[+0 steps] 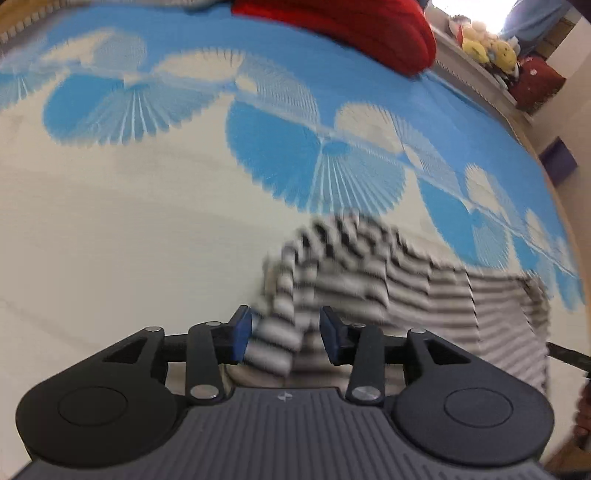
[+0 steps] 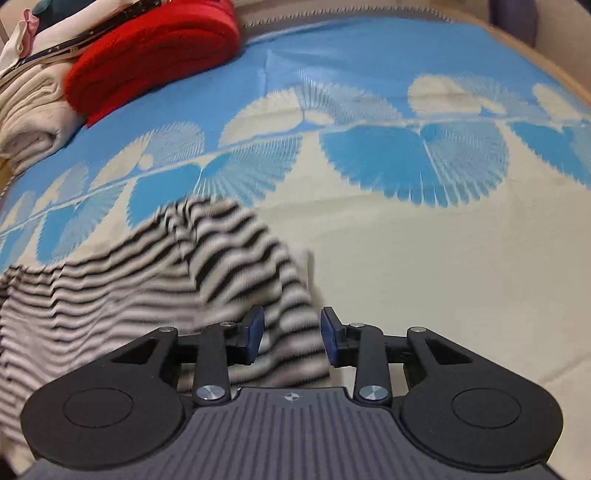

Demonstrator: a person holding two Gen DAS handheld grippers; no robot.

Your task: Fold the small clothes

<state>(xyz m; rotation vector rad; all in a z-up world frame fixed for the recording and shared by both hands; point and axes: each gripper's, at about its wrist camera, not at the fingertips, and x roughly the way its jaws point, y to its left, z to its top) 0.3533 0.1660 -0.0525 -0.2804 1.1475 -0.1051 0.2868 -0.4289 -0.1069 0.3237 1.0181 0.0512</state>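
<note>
A small black-and-white striped garment (image 1: 369, 273) lies rumpled on the blue and cream bedspread (image 1: 110, 221). In the left wrist view its left end bunches up between the blue pads of my left gripper (image 1: 285, 332). The jaws stand apart with a gap beside the cloth, so they are open. In the right wrist view the garment (image 2: 129, 280) spreads off to the left. Its right end lies between the pads of my right gripper (image 2: 291, 332), which is also open and does not pinch the cloth. Both views are motion-blurred.
A folded red cloth (image 1: 332, 22) (image 2: 155, 48) sits at the far side of the bedspread (image 2: 443, 258), with a folded beige cloth (image 2: 33, 118) beside it. Plush toys (image 1: 487, 48) line a shelf beyond the bed's right edge.
</note>
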